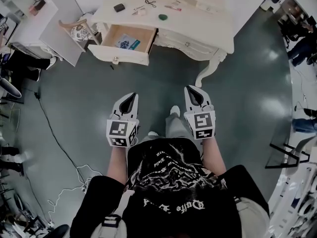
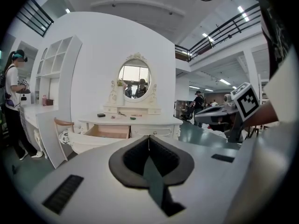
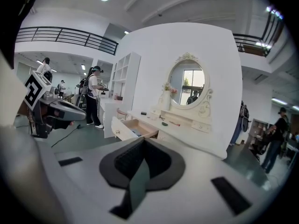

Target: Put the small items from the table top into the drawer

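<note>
The white dressing table (image 1: 218, 21) stands well ahead of me across the green floor. Its left drawer (image 1: 128, 39) is pulled open, with a blue-and-white item (image 1: 128, 43) inside. On the top lie a black item (image 1: 119, 7), scissors (image 1: 150, 3), a green item (image 1: 162, 17), a pink pen-like item (image 1: 173, 7) and a small pale piece (image 1: 141, 12). My left gripper (image 1: 132, 94) and right gripper (image 1: 188, 88) are held side by side in front of my body, far from the table. Both are shut with nothing between the jaws. The drawer (image 2: 108, 131) shows beyond the left gripper (image 2: 149, 136), and the drawer (image 3: 140, 127) beyond the right gripper (image 3: 143, 138).
A wooden chair (image 1: 78, 31) stands left of the open drawer, beside a white shelf unit (image 1: 29, 14). A cable (image 1: 52, 133) trails over the floor at my left. A person (image 2: 14, 101) stands at the left, and others are further back.
</note>
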The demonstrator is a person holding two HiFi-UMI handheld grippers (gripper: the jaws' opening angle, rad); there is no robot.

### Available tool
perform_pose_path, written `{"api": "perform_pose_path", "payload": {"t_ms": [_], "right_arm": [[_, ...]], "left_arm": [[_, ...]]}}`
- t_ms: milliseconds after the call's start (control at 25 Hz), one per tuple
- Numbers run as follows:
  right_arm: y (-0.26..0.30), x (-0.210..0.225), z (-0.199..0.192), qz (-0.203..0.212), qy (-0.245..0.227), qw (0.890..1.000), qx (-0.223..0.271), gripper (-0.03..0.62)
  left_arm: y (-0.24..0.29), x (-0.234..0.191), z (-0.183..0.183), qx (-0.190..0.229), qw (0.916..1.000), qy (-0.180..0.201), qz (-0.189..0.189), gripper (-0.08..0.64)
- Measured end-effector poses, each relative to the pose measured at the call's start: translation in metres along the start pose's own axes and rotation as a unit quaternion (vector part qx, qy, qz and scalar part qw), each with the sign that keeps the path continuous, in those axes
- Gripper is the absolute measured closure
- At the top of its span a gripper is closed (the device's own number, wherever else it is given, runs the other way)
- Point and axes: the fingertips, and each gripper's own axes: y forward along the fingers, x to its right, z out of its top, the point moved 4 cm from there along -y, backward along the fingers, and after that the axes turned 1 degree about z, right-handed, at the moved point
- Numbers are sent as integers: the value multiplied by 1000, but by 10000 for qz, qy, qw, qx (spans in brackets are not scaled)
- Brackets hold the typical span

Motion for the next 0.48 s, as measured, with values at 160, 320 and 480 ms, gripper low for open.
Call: {"api": "perform_pose_path", "payload": {"t_ms": [160,320,480], "right_arm": [[13,5,5,65,-33,10000,62,583],[26,14,14,109,-66,9998,181,583],[45,27,18,194,-81,9996,189,583]], "left_arm": [[7,-6,1,22,9999,-33,92,543],[18,-13,5,77,9997,-117,175,543],[34,-20,13,87,9994,-177,272,543]]}}
